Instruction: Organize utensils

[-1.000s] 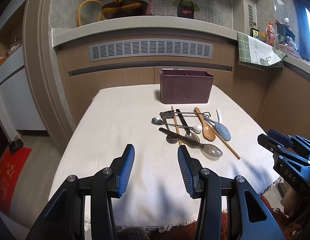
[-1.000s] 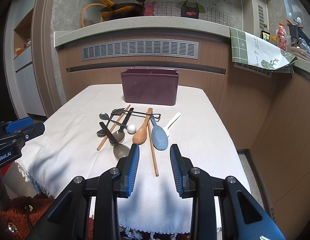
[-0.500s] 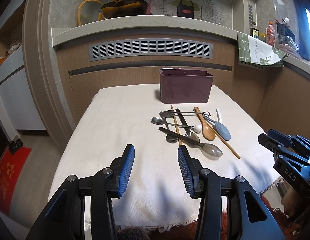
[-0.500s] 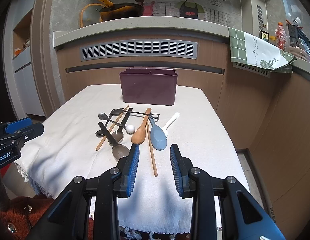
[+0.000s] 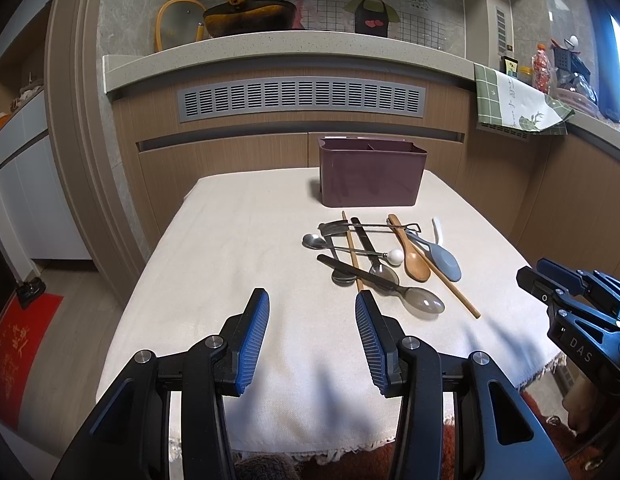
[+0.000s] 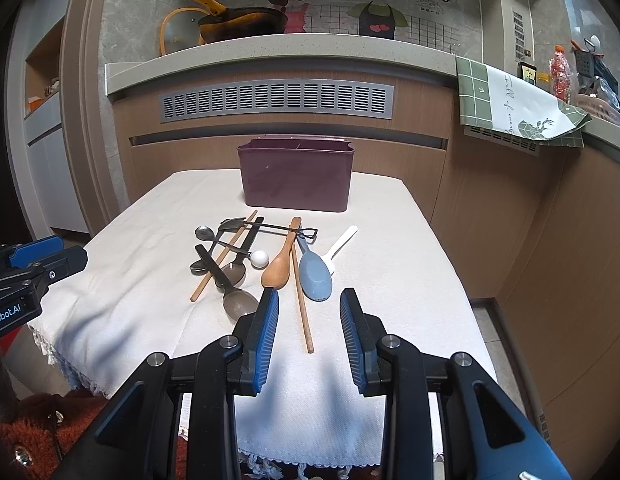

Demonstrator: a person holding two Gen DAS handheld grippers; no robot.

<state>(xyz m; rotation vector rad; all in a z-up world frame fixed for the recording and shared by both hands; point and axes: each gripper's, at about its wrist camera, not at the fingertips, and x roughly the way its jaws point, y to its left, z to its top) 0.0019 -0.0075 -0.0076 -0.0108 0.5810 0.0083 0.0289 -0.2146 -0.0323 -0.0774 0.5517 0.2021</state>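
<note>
A pile of utensils lies on a table with a white cloth (image 5: 238, 248): a wooden spoon (image 6: 280, 264), a blue-grey rice paddle (image 6: 316, 274), chopsticks (image 6: 301, 300), metal spoons (image 5: 316, 241) and a dark ladle (image 5: 410, 296). A maroon utensil holder (image 6: 296, 176) stands behind them, also in the left wrist view (image 5: 372, 178). My left gripper (image 5: 312, 312) is open and empty over the front of the table, left of the pile. My right gripper (image 6: 310, 312) is open and empty, just in front of the chopstick and paddle.
A wood counter front with a grey vent (image 5: 302, 98) runs behind the table. A yellow-handled pan (image 5: 246, 16) sits on the ledge above. A green checked towel (image 6: 514, 104) hangs at the right. The table's front edge has a fringe (image 6: 310, 460).
My right gripper has moved slightly forward toward the utensils. My left gripper has hardly moved.
</note>
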